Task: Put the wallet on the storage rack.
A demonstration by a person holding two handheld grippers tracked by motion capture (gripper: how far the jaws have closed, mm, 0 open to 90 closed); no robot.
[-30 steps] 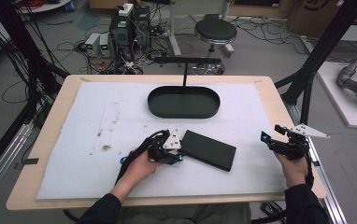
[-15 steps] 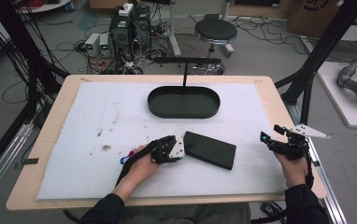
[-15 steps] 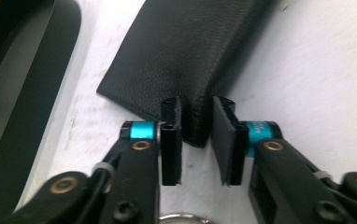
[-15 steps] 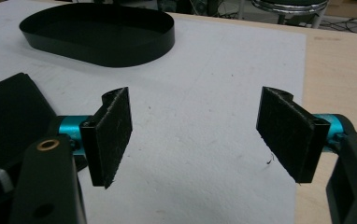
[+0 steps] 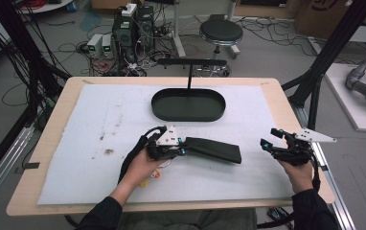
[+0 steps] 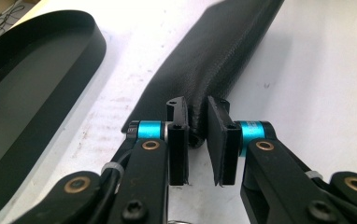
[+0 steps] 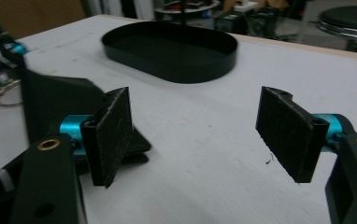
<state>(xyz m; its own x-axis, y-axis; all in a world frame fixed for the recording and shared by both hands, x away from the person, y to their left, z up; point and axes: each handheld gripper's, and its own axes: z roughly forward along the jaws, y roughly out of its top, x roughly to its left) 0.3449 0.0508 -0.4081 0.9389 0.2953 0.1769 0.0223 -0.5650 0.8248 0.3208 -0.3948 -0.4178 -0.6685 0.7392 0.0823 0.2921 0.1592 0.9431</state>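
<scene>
A flat black fabric pouch point(image 5: 214, 149) lies across the middle of the white mat, its long body running away from the jaws in the left gripper view point(image 6: 214, 60). My left gripper point(image 5: 183, 149) holds its left end: the jaws have just been closing, and both pads now pinch the pouch's edge point(image 6: 196, 119), which is raised off the mat. My right gripper point(image 5: 269, 143) hovers near the table's right edge, jaws wide apart and empty point(image 7: 200, 126). In the right gripper view the pouch point(image 7: 50, 102) shows at the left.
A black oval tray point(image 5: 157, 103) sits behind the pouch at the mat's centre back, with a T-shaped black stand point(image 5: 190, 62) rising behind it. The white mat point(image 5: 99, 120) has dirty smudges on its left. A small orange and white item point(image 5: 153, 175) lies by my left hand.
My left gripper's jaws closed on the pouch's left end and rose a little, tipping that edge up off the mat. The right gripper has kept still.
</scene>
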